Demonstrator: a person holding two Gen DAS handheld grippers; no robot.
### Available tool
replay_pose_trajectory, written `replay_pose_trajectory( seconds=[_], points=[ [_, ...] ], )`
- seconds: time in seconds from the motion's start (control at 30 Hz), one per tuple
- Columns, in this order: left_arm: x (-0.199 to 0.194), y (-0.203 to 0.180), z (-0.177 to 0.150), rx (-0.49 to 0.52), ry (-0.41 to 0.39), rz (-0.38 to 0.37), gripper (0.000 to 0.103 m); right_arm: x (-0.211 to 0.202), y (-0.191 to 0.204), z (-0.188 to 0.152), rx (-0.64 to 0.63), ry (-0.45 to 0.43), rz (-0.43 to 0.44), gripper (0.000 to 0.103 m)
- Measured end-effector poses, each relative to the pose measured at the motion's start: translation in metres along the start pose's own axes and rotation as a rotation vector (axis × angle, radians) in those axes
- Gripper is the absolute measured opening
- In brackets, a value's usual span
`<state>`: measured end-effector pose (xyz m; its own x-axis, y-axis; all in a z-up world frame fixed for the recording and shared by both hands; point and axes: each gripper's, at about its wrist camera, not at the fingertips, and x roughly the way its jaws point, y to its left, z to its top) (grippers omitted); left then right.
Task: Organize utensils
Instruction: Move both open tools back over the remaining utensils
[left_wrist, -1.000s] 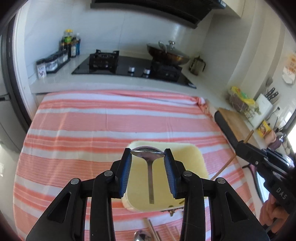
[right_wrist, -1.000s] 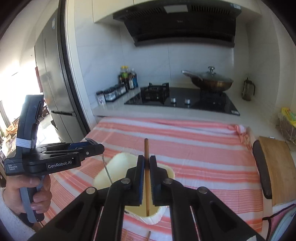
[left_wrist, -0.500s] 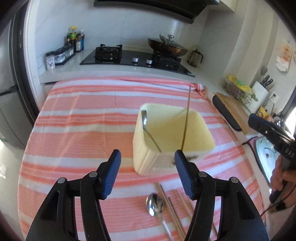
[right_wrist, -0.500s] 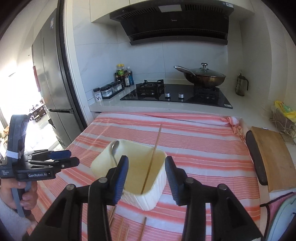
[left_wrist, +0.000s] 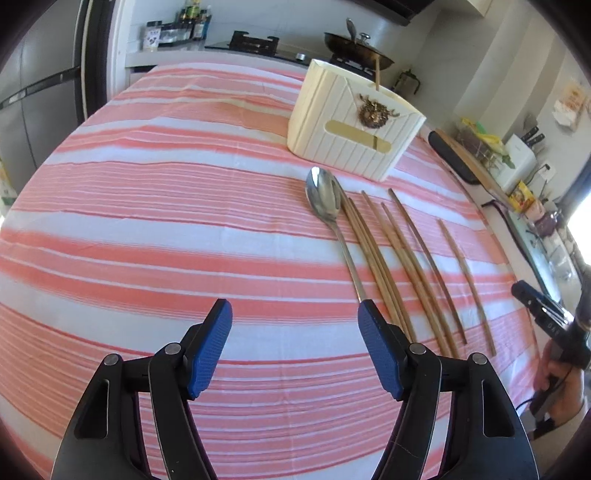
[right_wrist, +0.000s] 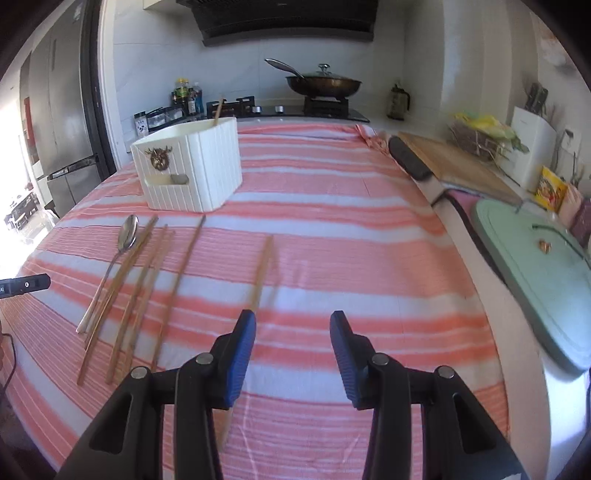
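A cream ribbed utensil holder (left_wrist: 343, 125) (right_wrist: 192, 173) stands on the pink striped cloth, with one chopstick (left_wrist: 377, 74) (right_wrist: 218, 109) sticking out of it. In front of it lie a steel spoon (left_wrist: 323, 199) (right_wrist: 127, 230) and several wooden chopsticks (left_wrist: 402, 258) (right_wrist: 147, 273). A single chopstick (right_wrist: 260, 273) lies apart, and its near end passes under my right gripper's left finger. My left gripper (left_wrist: 294, 308) hovers low over the cloth, its jaws opening with nothing between them; the spoon's handle ends at its right fingertip. My right gripper (right_wrist: 293, 317) is open and empty.
A wooden cutting board (right_wrist: 454, 162) and a pale green board (right_wrist: 546, 258) lie on the counter to the right. Behind the table is a stove with a lidded wok (right_wrist: 321, 85), bottles and jars (right_wrist: 184, 99). A fridge (right_wrist: 55, 110) stands on the left.
The left gripper let the spoon go and the right let the chopstick go into the holder. Both opened, then drew back and down to the utensils on the cloth.
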<state>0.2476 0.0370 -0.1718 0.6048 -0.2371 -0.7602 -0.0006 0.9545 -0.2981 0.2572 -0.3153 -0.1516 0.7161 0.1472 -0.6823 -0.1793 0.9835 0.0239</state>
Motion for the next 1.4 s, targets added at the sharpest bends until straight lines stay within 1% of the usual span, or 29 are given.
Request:
replay_pose_trajectory(
  seconds=[0.07,0.1,0.17,0.3,0.43,0.6,0.77,0.9,1.2,1.4],
  points=[
    [0.003,-0.01,0.001,0.02,-0.003,0.006,0.073,0.001,-0.008,-0.008,0.042,0.013,0.015,0.043],
    [0.004,-0.014,0.001,0.019,-0.008,0.005,0.074,0.001,-0.011,-0.01,0.045,0.013,0.008,0.043],
    [0.005,-0.019,0.002,0.013,-0.009,-0.006,0.074,0.003,-0.012,-0.008,0.035,0.017,0.0,0.043],
    [0.004,-0.026,-0.002,0.028,-0.015,0.009,0.075,0.006,-0.01,-0.009,0.024,0.022,0.017,0.043],
    [0.002,-0.026,-0.006,0.038,-0.019,0.033,0.077,0.008,-0.004,-0.011,0.013,0.027,0.037,0.043],
    [0.002,-0.024,-0.005,0.035,-0.023,0.045,0.077,0.012,-0.002,-0.01,0.032,0.044,0.06,0.043],
    [0.004,-0.025,-0.005,0.031,-0.018,0.042,0.077,0.017,0.011,-0.011,0.015,0.07,0.096,0.043],
    [0.011,-0.027,0.0,0.022,-0.005,0.037,0.078,0.019,0.018,-0.009,0.002,0.071,0.095,0.043],
    [0.035,-0.038,0.018,0.02,-0.002,0.042,0.079,0.02,0.023,-0.005,-0.008,0.076,0.092,0.043],
    [0.057,-0.036,0.03,0.002,-0.002,0.108,0.079,0.022,0.023,-0.003,0.0,0.079,0.091,0.043]
  ],
)
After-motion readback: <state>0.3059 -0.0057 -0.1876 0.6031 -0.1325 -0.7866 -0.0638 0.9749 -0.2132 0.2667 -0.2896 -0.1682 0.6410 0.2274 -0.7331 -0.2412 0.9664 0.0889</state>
